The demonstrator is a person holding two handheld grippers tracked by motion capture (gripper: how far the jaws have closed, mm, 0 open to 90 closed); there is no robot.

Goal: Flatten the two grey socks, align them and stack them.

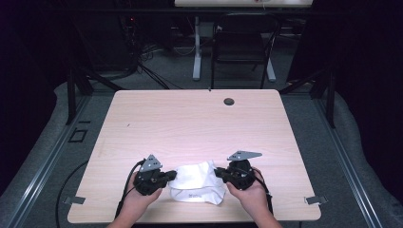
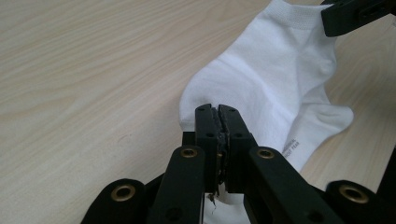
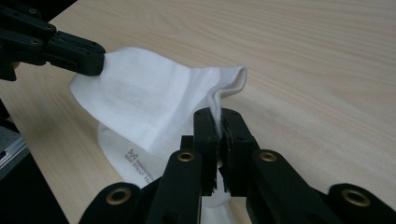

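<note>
1. A white cotton ankle sock (image 1: 196, 182) with small grey print near its toe sits near the front edge of the pale wood-grain table (image 1: 199, 118), between the person's two hands, so both tools can reach it without stretching.
2. The left gripper (image 2: 218, 109) has its black jaws pressed together on the sock's toe end, pinning a fold of fabric.
3. The right gripper (image 3: 217, 114) is clamped on the ribbed cuff edge, which stands up in a thin pleat between its pads.
4. Holding opposite ends seems meant to draw the sock taut and part it from a second white sock (image 3: 122, 151) beneath, whose printed sole peeks out.
5. The upper sock's middle lifts slightly off the table, sagging between the two grips.
</note>
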